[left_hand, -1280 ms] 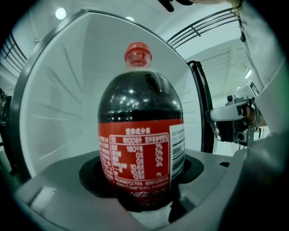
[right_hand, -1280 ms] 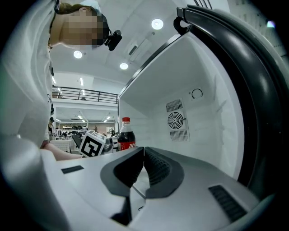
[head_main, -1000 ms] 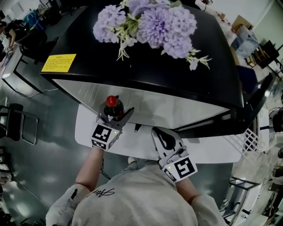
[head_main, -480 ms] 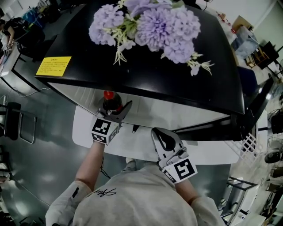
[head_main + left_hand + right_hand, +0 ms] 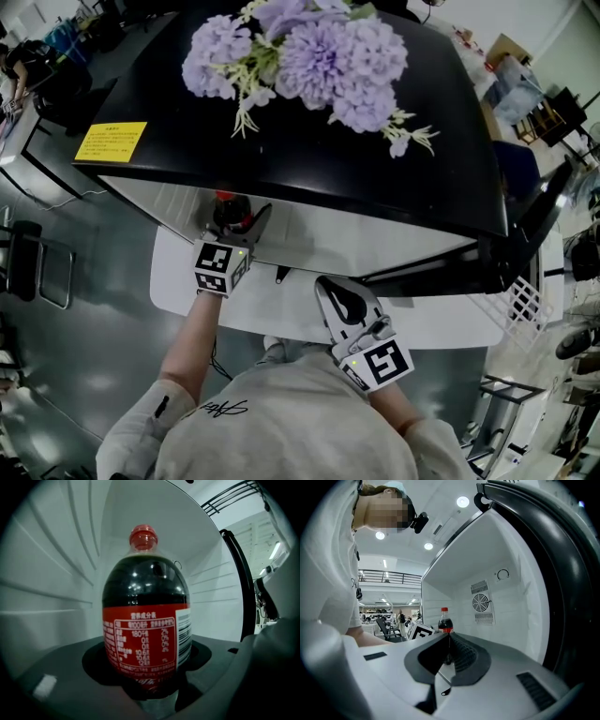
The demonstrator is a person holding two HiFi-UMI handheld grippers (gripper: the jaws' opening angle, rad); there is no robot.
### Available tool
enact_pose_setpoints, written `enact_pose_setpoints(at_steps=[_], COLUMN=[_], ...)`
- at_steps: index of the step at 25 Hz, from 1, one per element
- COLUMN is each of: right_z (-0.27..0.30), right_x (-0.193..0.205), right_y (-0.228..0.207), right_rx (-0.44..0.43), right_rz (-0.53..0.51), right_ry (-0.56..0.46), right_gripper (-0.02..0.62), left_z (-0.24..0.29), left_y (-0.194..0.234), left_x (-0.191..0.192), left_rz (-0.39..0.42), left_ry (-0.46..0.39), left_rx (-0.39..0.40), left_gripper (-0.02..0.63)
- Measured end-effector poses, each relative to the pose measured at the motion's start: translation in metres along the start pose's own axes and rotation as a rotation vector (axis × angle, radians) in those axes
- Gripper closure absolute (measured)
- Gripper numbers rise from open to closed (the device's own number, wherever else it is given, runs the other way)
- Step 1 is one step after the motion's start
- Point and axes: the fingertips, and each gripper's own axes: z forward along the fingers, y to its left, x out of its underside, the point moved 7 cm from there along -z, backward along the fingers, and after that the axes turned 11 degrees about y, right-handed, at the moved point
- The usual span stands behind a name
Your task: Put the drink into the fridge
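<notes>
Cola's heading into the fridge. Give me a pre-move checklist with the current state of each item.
1. Grip: left gripper shut on the cola bottle, low on its body. ok
2. Bottle upright, red cap on. ok
3. Fridge door swung open. ok
4. Path ahead: only bare white fridge walls behind the bottle. ok
5. Right gripper shut, empty, apart from the bottle. ok
6. Surface under the bottle: hidden by the gripper body. cannot tell
</notes>
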Motion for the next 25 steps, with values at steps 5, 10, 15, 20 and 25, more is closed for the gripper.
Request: enact_pose_setpoints(at_steps=[5, 10, 15, 20, 25], right_z=[-0.004, -0.006, -0.006, -0.005, -0.006], right_x=[0.0, 0.0, 0.001, 0.002, 0.003], right_y=[0.002, 0.005, 0.007, 0.011, 0.012], right_rx=[0.004, 0.002, -0.004, -0.018, -0.018], right_rz=[-0.001, -0.003, 0.0, 0.002, 0.001], right_ry=[0.001, -0.008, -0.011, -0.011, -0.01], right_gripper=[0.583, 0.583, 0.583, 0.583, 0.583], left_z=[0.005, 0.009, 0.011, 0.009, 0.008], left_y=[0.003, 0.004, 0.004, 0.003, 0.003], left_x=[-0.002, -0.003, -0.002, -0.001, 0.001], left_rz=[0.008, 0.032, 0.026, 0.026, 0.028], left_ry=[-0.004, -0.021, -0.019, -0.001, 0.005], left_rx=[-0.018, -0.033, -0.024, -0.026, -0.031], left_gripper=[0.288, 0.288, 0.288, 0.288, 0.288])
